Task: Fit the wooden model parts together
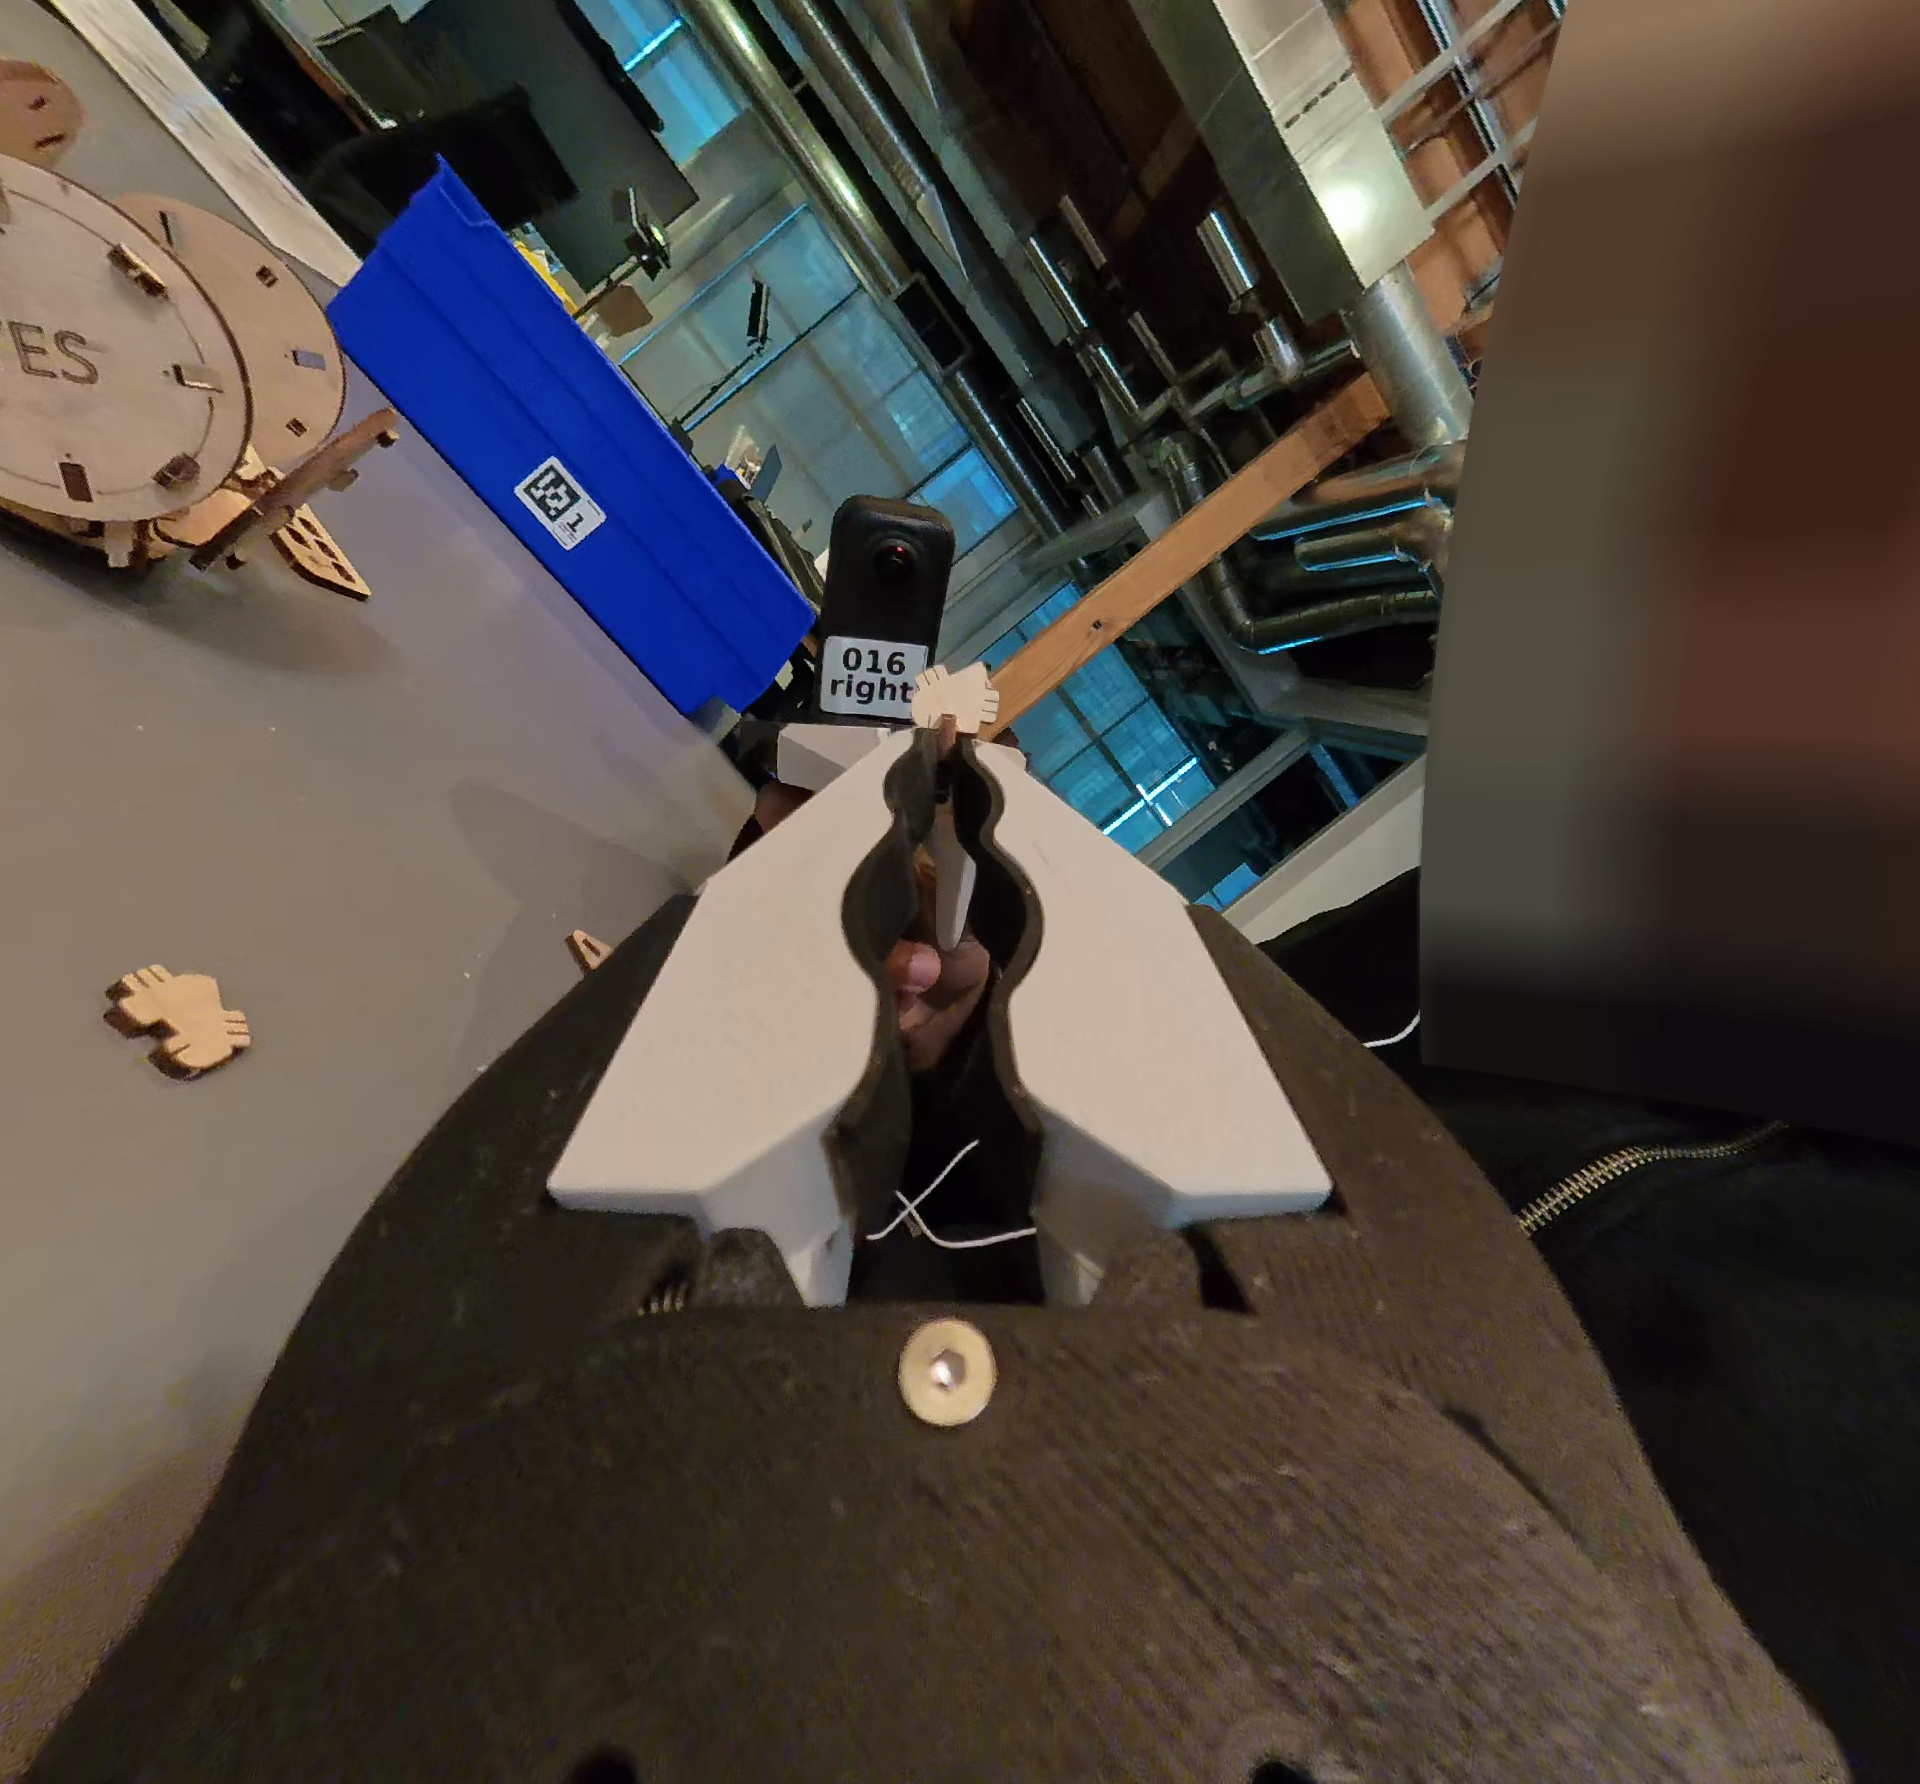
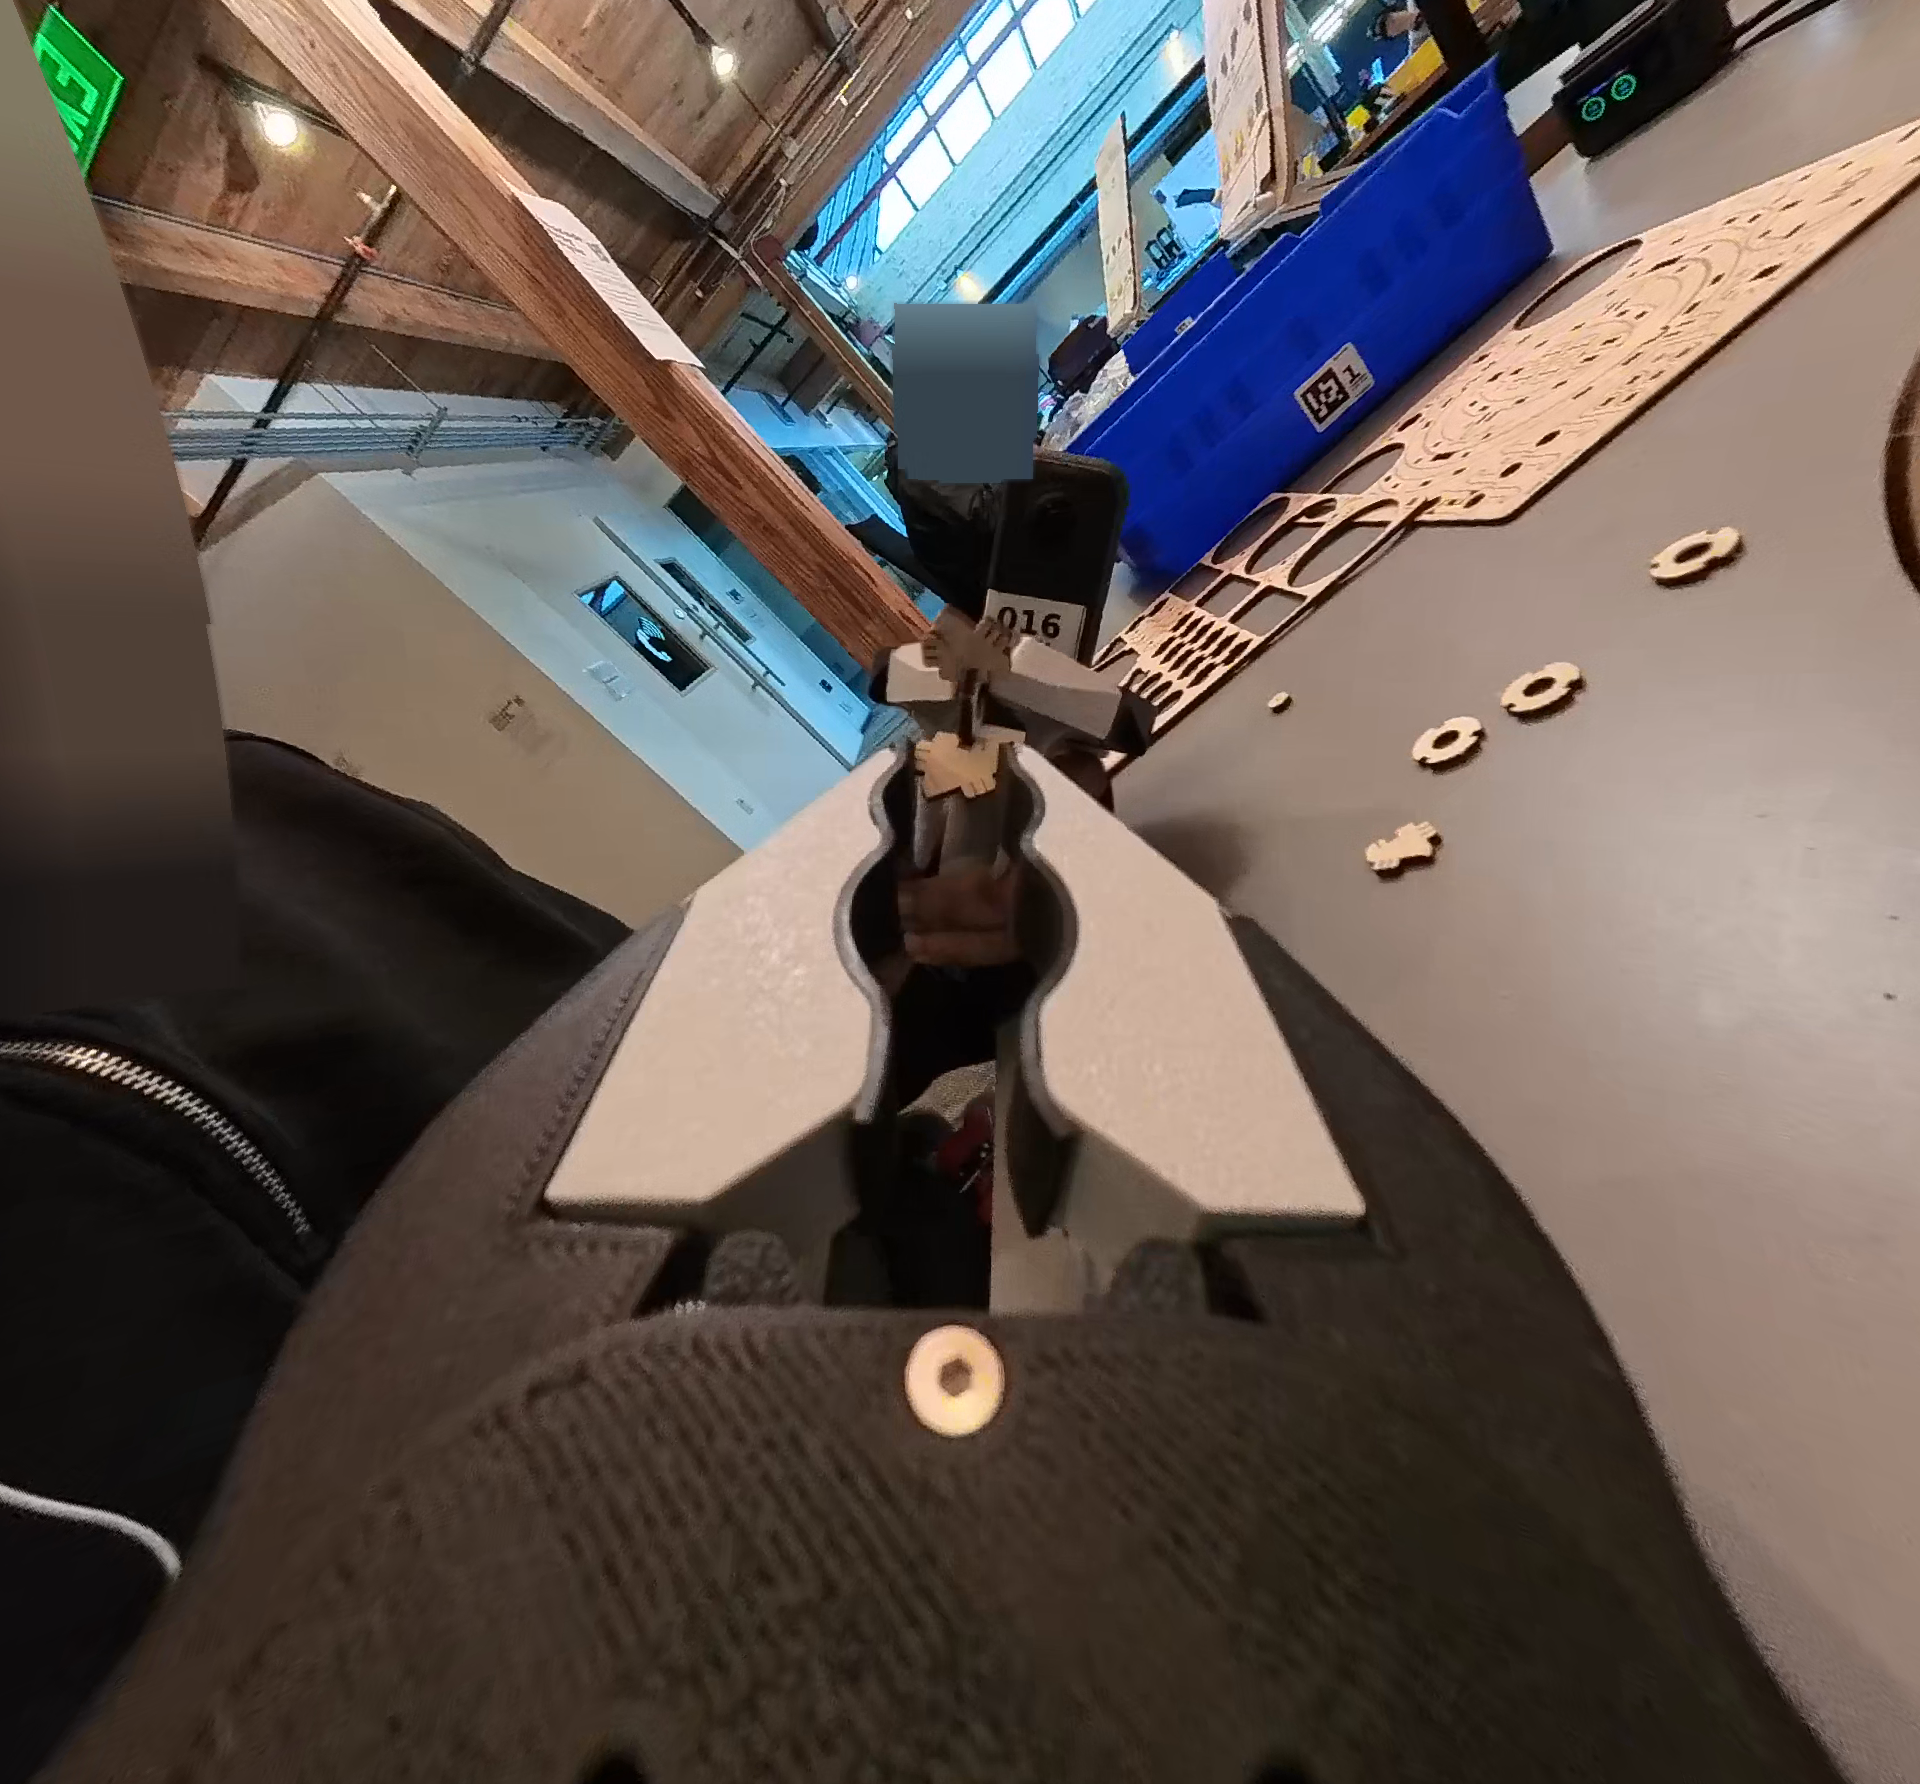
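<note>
Left tongs (image 1: 940,747) pinched shut on a thin wooden peg (image 1: 945,728), toothed wooden piece (image 1: 954,695) at its tip. Right tongs (image 2: 961,778), slightly apart, clamp a second toothed piece (image 2: 958,766). Both raised beside the worktop (image 2: 1558,1007). Risk: misalignment snaps the peg or drops a piece.

Each wrist camera looks forward along its own claw, tilted, close above the grey bench (image 1: 260,799). The two views face each other, sharing the blue bin (image 1: 561,446), the bench and the opposite claw's camera (image 1: 883,560).
</note>
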`<state>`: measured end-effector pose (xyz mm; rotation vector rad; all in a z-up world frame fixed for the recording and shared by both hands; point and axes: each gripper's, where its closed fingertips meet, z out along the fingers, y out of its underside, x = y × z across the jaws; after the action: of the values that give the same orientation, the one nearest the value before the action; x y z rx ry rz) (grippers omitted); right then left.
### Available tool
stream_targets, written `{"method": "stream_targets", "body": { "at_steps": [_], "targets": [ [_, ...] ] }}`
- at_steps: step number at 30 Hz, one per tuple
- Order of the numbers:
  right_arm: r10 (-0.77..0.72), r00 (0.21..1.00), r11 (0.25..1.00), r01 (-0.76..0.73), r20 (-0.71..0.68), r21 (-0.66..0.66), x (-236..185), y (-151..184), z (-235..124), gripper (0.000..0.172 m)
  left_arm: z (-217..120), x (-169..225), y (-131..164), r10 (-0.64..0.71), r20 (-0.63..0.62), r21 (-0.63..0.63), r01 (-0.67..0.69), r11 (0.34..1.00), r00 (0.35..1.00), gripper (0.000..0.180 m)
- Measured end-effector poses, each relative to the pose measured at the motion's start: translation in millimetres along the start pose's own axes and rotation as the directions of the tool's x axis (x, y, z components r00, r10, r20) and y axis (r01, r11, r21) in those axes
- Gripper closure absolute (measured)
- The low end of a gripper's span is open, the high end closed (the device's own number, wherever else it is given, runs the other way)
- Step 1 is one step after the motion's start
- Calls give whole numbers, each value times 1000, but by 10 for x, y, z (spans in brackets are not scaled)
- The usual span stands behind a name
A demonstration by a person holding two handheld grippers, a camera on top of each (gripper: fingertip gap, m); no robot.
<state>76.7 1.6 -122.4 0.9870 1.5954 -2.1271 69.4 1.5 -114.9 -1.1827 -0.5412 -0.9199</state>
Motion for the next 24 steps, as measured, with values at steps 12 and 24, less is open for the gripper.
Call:
{"method": "stream_targets", "body": {
  "at_steps": [12,24],
  "targets": [
    [50,999,998,-50,16,28,26,-22,-3,158,4,-28,-13,-24,5,10,24,1000,1000,178],
    [58,998,996,-60,22,70,12,-49,9,158,15,-4,-9,-36,-11,26,36,999,999,177]
  ]
}}
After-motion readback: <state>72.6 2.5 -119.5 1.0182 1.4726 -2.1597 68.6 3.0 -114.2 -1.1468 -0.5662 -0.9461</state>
